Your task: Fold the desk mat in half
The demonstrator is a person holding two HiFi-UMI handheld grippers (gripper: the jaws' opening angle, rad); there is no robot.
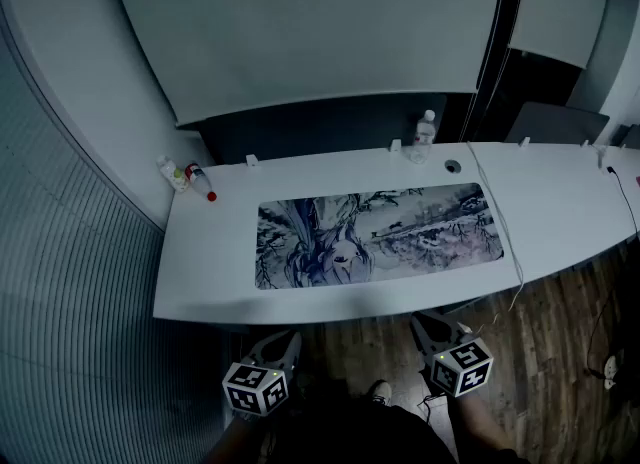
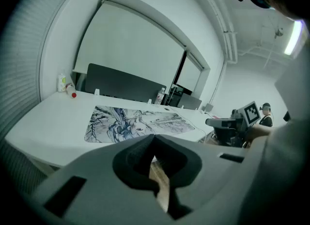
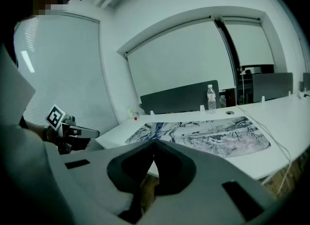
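Observation:
The desk mat (image 1: 380, 237), printed with blue and purple ink art, lies flat and unfolded on the white desk (image 1: 210, 262). It also shows in the left gripper view, mat (image 2: 135, 122), and in the right gripper view, mat (image 3: 203, 134). My left gripper (image 1: 283, 338) hangs in front of the desk's near edge, below its left part, clear of the mat. Its jaws meet at the tips (image 2: 154, 136) with nothing between them. My right gripper (image 1: 425, 321) is held the same way further right, also short of the desk, jaws shut and empty (image 3: 154, 142).
A water bottle (image 1: 425, 134) stands at the desk's back edge near a round cable hole (image 1: 452, 166). Two small bottles (image 1: 188, 178) sit at the back left corner. A thin cable (image 1: 503, 220) runs across the seam to a second desk (image 1: 570, 197). Wooden floor lies below.

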